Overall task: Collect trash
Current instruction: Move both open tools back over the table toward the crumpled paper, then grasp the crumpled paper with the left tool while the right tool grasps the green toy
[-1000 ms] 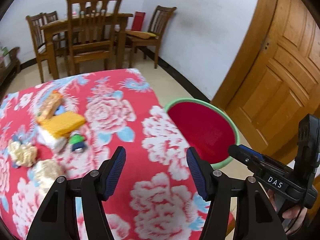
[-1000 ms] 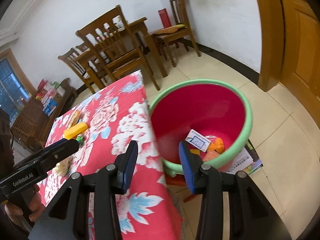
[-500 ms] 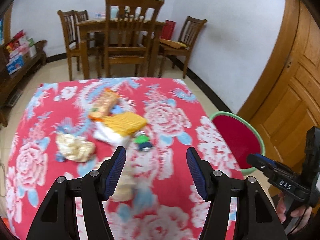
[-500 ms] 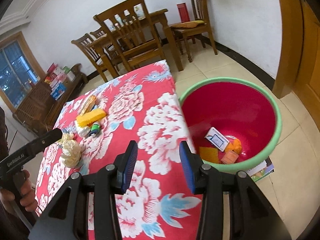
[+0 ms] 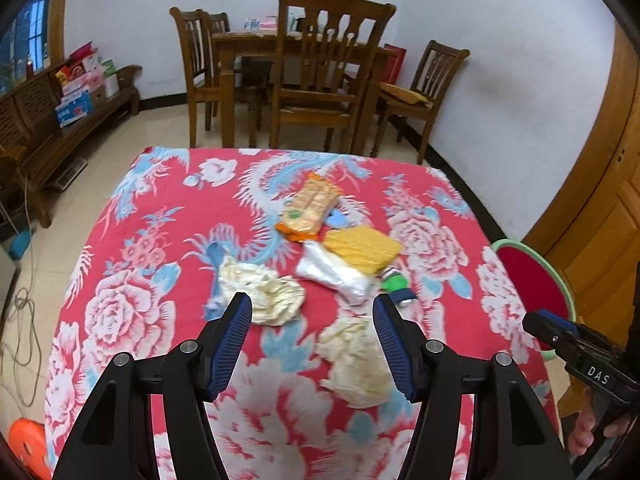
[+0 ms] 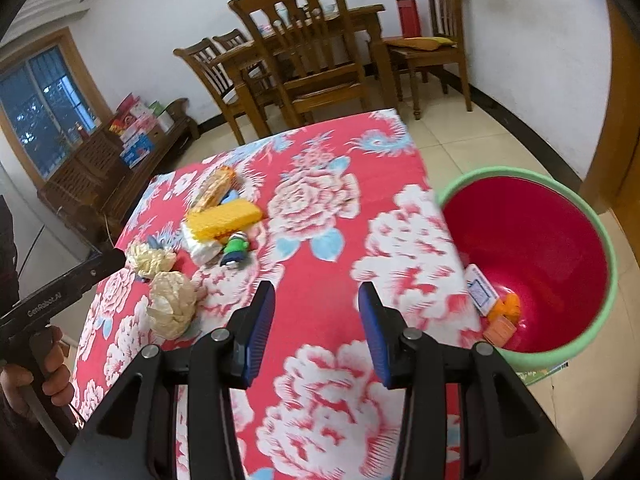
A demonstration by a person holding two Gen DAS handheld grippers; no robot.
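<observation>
Trash (image 5: 352, 356) on cloth just beyond left gripper (image 5: 312, 344); both jaws apart, empty.

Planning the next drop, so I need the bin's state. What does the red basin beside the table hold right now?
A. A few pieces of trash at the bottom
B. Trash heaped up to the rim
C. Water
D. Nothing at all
A: in the right wrist view the red basin shows a small white carton and orange scraps at its bottom, walls otherwise bare.
</observation>
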